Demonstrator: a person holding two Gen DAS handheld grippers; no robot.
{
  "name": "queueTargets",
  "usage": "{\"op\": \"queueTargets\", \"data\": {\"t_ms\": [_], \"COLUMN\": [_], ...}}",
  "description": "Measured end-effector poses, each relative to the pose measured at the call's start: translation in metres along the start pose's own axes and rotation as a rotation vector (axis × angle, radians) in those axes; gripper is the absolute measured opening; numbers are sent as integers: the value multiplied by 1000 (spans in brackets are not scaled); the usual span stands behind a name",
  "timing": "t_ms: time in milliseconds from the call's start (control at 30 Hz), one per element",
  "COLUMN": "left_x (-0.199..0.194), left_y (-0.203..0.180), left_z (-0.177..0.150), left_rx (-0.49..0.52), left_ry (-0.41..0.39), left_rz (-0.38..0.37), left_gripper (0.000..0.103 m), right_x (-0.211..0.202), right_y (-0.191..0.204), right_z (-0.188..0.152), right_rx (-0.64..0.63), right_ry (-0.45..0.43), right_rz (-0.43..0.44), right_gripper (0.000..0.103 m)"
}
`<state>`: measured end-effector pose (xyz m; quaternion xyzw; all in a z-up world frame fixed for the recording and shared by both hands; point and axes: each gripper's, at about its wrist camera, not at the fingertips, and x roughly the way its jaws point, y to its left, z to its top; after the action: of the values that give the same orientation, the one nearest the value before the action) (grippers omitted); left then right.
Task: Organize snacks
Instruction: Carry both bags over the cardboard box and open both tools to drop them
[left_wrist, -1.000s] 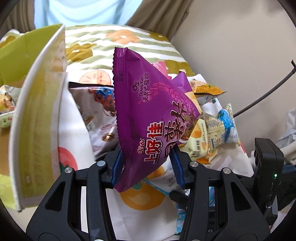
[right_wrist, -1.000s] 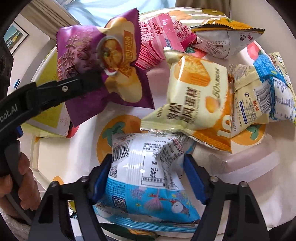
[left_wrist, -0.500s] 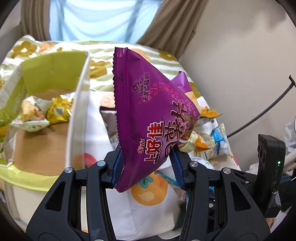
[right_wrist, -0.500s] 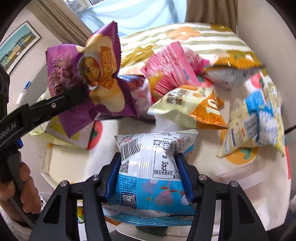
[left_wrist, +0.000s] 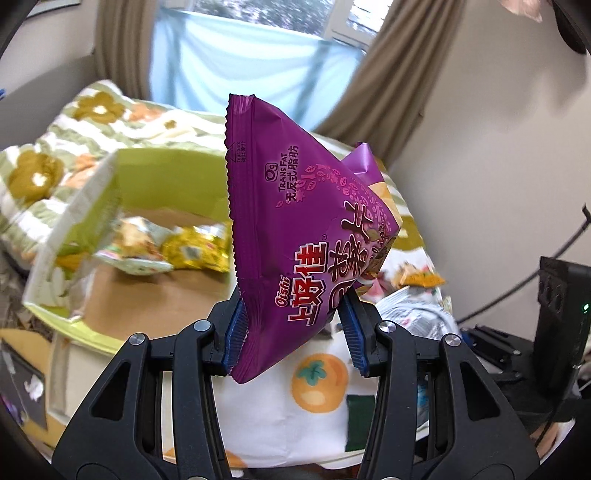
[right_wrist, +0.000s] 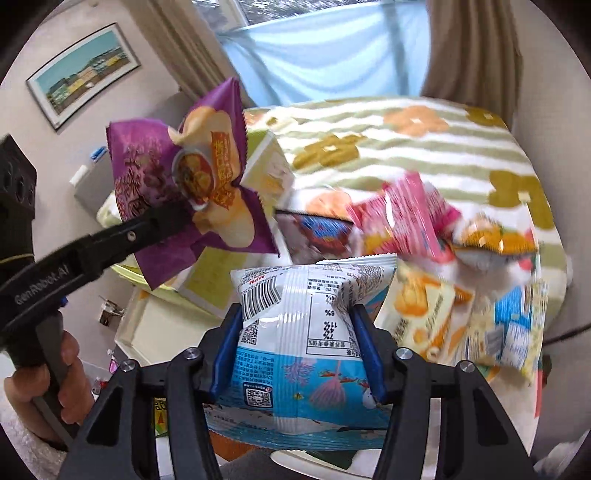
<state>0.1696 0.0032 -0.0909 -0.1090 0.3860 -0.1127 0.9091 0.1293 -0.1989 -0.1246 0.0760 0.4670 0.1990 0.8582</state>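
My left gripper (left_wrist: 293, 332) is shut on a purple chip bag (left_wrist: 303, 236) and holds it in the air beside the open green cardboard box (left_wrist: 159, 184). The bag and left gripper also show in the right wrist view (right_wrist: 177, 192), at upper left. My right gripper (right_wrist: 297, 354) is shut on a white and blue snack bag (right_wrist: 306, 339), lifted above the fruit-print cloth (left_wrist: 317, 376). Several more snack bags lie in a pile on the cloth: a pink one (right_wrist: 406, 218), an orange and cream one (right_wrist: 421, 310), a blue and yellow one (right_wrist: 517, 325).
The box holds two snack bags, one pale (left_wrist: 133, 251) and one yellow (left_wrist: 195, 251). A flowered striped blanket (right_wrist: 388, 140) lies behind. A wall stands at the right, with a black device (left_wrist: 561, 306) and cables. A framed picture (right_wrist: 81, 77) hangs at the left.
Both grippers have risen and swung left with their bags. The green box interior has come into the left wrist view. The snack pile has dropped lower and to the right.
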Motion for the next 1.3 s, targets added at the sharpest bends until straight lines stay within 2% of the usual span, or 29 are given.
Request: {"op": "queueTargets", "data": {"t_ms": [267, 467, 700, 933, 967, 1033, 1100, 1133, 1300], "left_x": [-21, -20, 5, 31, 34, 40, 41, 42, 43], "left_y": [57, 126, 202, 221, 222, 223, 226, 229, 234], "left_z": [33, 57, 63, 45, 43, 41, 41, 42, 45], "left_rx": [-21, -26, -18, 50, 58, 75, 73, 67, 70], "left_ry": [-35, -8, 90, 203, 213, 233, 226, 222, 221], "left_rz": [67, 111, 125, 63, 55, 55, 53, 48, 72], "left_gripper": [42, 42, 43, 43, 45, 68, 84, 87, 87], "right_x": [-2, 26, 76, 108, 112, 119, 125, 128, 139], "right_y": [46, 93, 145, 168, 170, 172, 175, 176, 181], "right_z": [47, 78, 98, 103, 103, 104, 104, 105, 107], "right_rx": [-86, -98, -84, -25, -18, -9, -8, -10, -33], "right_ry": [-72, -92, -77, -50, -45, -36, -23, -17, 6], "right_rz": [22, 36, 13, -71, -82, -101, -123, -134, -172], "right_gripper": [53, 53, 53, 53, 53, 53, 53, 53, 53]}}
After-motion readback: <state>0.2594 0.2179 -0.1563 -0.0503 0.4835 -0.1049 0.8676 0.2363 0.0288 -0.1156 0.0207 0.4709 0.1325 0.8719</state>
